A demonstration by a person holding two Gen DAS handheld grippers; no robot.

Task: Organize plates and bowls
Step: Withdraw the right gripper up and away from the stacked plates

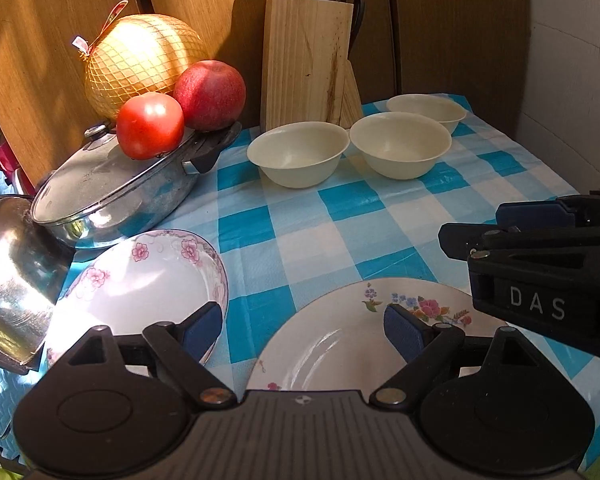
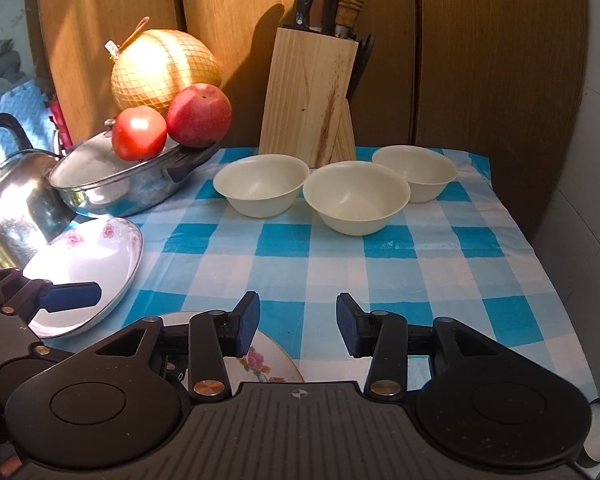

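Blue-padded and black-framed, the left gripper (image 1: 303,330) hangs with its jaws spread wide and nothing between them, over the near edge of the checked tablecloth (image 1: 308,236); the right gripper (image 2: 298,322) is parted too, a little narrower, also empty. Beneath and between them lies the flowered plate (image 1: 340,340), flat on the cloth at the near edge. Just left of it the pink-rimmed plate (image 1: 148,280) sits tilted, its far side propped against the steel kettle (image 1: 16,272) and the lidded pan (image 1: 112,188). Farther off, three cream bowls (image 2: 356,196) stand in a row before the knife block (image 2: 312,96), close together, the middle one nearest. Both plates look like glazed ceramic: stiff, fairly heavy, slick and breakable, so a pinch on the raised rim seems best, with the tilted one offering its free near edge. The bowls look light, probably plastic, and should nest easily when taken by the lip.
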